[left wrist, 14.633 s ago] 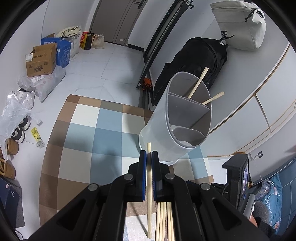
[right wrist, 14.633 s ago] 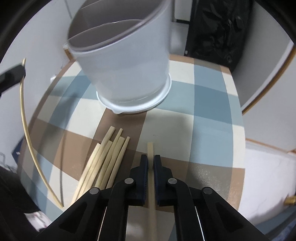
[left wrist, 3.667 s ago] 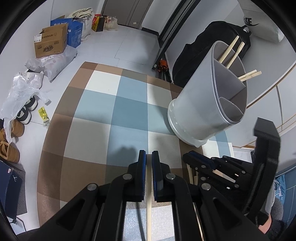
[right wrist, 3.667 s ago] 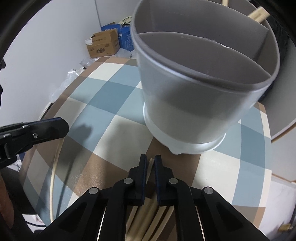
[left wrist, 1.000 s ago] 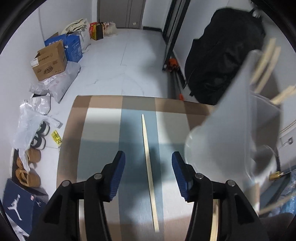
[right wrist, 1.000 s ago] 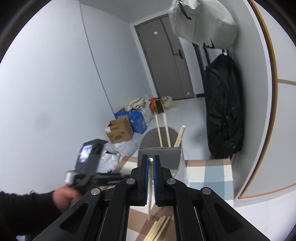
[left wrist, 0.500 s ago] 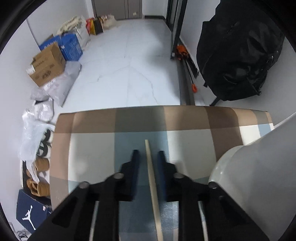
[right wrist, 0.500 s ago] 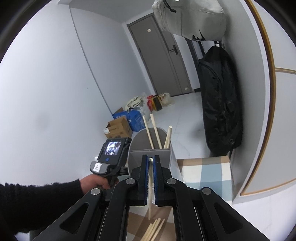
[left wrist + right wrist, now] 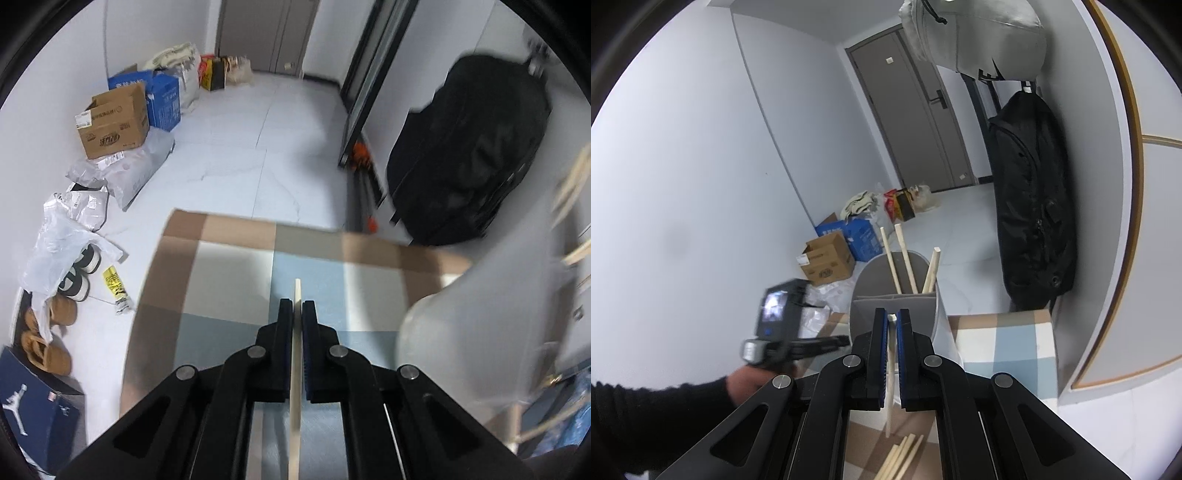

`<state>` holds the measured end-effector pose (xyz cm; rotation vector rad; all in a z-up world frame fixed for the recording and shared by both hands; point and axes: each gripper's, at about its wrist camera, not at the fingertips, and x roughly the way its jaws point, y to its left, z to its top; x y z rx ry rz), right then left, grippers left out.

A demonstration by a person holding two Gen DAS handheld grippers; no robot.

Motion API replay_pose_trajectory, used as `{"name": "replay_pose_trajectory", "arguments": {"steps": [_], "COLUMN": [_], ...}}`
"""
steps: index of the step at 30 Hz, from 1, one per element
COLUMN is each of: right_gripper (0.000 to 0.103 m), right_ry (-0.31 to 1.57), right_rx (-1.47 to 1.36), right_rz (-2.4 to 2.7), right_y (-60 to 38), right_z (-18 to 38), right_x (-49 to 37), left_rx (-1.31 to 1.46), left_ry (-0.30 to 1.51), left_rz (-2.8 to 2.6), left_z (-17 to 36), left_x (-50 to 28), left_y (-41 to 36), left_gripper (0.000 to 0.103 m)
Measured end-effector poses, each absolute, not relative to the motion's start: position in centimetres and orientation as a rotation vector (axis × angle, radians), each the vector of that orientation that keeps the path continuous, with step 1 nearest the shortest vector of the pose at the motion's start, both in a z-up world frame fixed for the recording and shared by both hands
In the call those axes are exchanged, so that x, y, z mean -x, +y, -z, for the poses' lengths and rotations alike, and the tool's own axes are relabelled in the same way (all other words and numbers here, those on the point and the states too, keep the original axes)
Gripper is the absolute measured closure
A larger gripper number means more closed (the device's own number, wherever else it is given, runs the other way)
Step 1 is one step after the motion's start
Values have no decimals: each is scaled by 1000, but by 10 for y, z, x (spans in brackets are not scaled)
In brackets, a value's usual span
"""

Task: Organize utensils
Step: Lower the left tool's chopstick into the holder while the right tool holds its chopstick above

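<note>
In the left wrist view my left gripper (image 9: 297, 308) is shut on a pale wooden chopstick (image 9: 295, 387) that runs back between the fingers, its tip over the checked tablecloth (image 9: 229, 288). The grey divided utensil holder (image 9: 476, 321) is a blur at the right. In the right wrist view my right gripper (image 9: 892, 317) is shut on another chopstick (image 9: 890, 391), held in the air near the holder (image 9: 897, 295), which has three chopsticks (image 9: 905, 262) standing in its far compartment. Several loose chopsticks (image 9: 899, 458) lie on the table below. A hand holds the left gripper's body (image 9: 783, 328) at the left.
A black bag (image 9: 1030, 206) hangs on the wall at the right, with a pale bag (image 9: 971, 33) above it. On the floor lie cardboard boxes (image 9: 114, 122), plastic bags (image 9: 70, 236) and shoes (image 9: 48, 347). A grey door (image 9: 916, 114) stands at the back.
My left gripper has closed from wide open onto the chopstick that lay on the tablecloth and lifted it a little. My right gripper has stayed shut on its chopstick.
</note>
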<state>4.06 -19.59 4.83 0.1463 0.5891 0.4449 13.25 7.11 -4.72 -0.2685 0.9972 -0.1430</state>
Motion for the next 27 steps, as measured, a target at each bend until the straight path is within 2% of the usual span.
{"name": "replay_pose_trajectory", "arguments": {"steps": [4, 12, 27], "right_gripper": [99, 99, 99], "right_ry": [578, 559, 499], "right_rx": [-131, -101, -79], "right_rz": [-444, -444, -447], "right_y": [-192, -184, -178], "right_z": [-48, -50, -73], "right_x": [-38, -29, -23], "left_rx": [361, 385, 296], "left_ry": [868, 751, 660], "left_rz": [211, 305, 337], "left_z": [14, -19, -39], "left_x": [-108, -71, -37], "left_y": [73, 57, 56], "left_gripper": [102, 102, 102]}}
